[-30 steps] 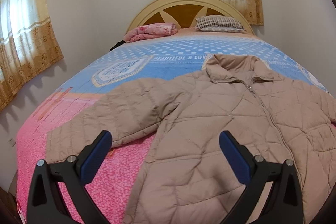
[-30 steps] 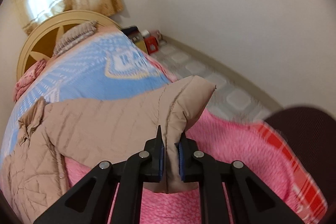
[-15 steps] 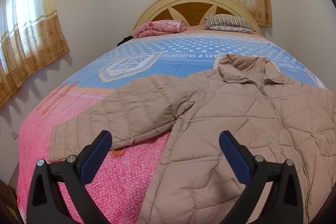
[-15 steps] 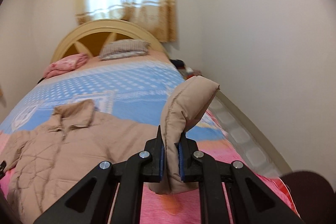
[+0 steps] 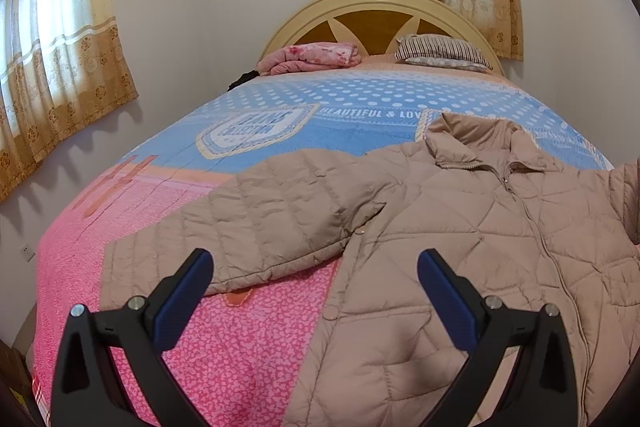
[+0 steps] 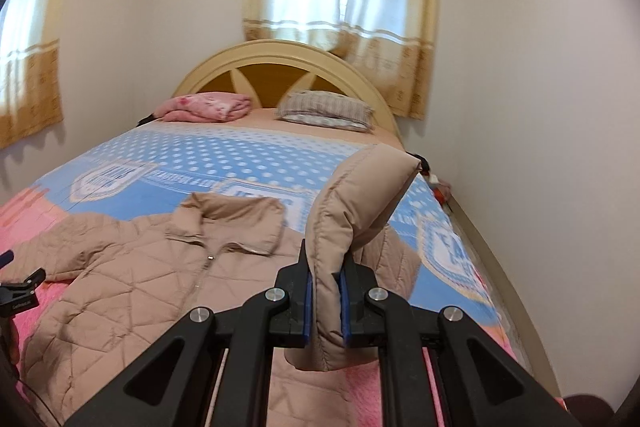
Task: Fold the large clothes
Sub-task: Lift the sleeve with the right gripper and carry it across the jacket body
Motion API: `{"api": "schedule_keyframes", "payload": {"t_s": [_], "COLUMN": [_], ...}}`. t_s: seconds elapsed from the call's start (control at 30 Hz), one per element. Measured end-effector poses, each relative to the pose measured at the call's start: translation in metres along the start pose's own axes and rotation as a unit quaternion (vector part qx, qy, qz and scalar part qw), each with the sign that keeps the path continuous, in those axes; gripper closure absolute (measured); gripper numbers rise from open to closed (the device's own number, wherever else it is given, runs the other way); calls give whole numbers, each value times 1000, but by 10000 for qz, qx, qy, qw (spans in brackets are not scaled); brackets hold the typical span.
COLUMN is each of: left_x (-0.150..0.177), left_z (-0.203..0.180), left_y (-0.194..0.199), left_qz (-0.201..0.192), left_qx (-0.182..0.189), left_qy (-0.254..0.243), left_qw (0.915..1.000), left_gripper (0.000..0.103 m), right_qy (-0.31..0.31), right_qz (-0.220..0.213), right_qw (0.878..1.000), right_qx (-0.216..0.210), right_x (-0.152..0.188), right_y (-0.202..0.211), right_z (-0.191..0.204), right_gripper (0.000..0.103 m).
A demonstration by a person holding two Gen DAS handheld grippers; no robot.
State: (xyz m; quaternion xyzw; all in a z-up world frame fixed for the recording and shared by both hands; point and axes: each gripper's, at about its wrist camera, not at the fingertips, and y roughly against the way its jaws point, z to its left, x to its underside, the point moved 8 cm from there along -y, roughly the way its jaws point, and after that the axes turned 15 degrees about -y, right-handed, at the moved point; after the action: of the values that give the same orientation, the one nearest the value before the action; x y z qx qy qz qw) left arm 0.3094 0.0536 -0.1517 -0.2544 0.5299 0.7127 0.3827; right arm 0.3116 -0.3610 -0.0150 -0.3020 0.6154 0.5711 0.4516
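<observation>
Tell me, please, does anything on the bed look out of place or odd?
Nothing looks damaged or spilled. The beige quilted jacket lies flat on the pink and blue bedspread, zipped. Only one sleeve stands raised, because the right gripper pinches its cuff; the left gripper is open, empty.

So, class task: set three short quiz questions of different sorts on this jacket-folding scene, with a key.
1. True or false: the right tongs are shut on a sleeve of the jacket.
2. The left tongs are: A open, B shut on the collar, C shut on the hem.
3. Fill in: the striped pillow lies by the ____.

Key: 1 true; 2 A; 3 headboard.
</observation>
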Motion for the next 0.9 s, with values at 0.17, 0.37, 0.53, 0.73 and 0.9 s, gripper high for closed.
{"api": "schedule_keyframes", "payload": {"t_s": [0.17, 0.37, 0.53, 0.73, 0.9], "left_x": [2, 8, 12, 18, 20], "left_z": [4, 12, 21, 30, 33], "left_y": [-2, -6, -9, -12, -15], "left_qz": [23, 87, 138, 204, 261], "left_qx": [-1, -26, -76, -156, -188], "left_qy": [34, 47, 118, 103, 128], "left_qw": [10000, 9999, 9998, 9996, 9994], "left_gripper": [0, 0, 0, 0, 0], "right_qy": [175, 459, 579, 763, 755], "right_qz": [61, 182, 368, 678, 968], "right_qw": [9995, 9972, 9941, 9885, 9851], "right_qx": [-245, -557, -838, -1112, -1201], "right_x": [1, 16, 38, 76, 107], "right_y": [-9, -23, -37, -57, -79], "right_z": [33, 77, 117, 159, 180], "right_gripper": [94, 94, 94, 94, 94]}}
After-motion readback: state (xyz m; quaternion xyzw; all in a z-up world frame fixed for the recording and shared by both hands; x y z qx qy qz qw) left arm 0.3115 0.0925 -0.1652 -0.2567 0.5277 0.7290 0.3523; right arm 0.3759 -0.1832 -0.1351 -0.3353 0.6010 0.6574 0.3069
